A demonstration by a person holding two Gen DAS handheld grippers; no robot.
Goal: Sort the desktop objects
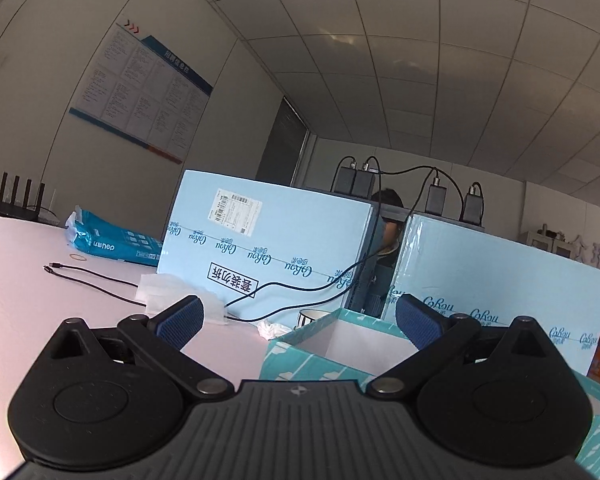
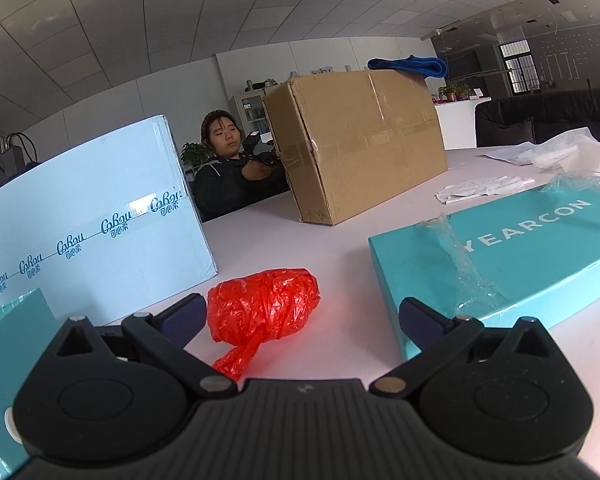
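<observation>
Right wrist view puts the red plastic bag (image 2: 262, 306), crumpled into a bundle, on the pink counter (image 2: 340, 240) just ahead of the right tongs (image 2: 300, 320), at about eleven o'clock from their midpoint. Its loose tail trails back toward the body of the tool. These tongs stand wide apart and clamp nothing. A thin bag like this could slip or tear if only the tail gets pinched, and the bundle may unroll once lifted.

At three o'clock lies the teal lid (image 2: 520, 248) with cling film on it; a wide sweep could snag that film. The pale blue carton (image 2: 92, 216) stands close at nine o'clock and crowds the approach.

Left wrist view shows the left tongs (image 1: 300, 320) equally wide and empty, over the open teal box (image 1: 352, 344). A black cable (image 1: 100, 280) snakes across the counter at ten o'clock and could catch.
</observation>
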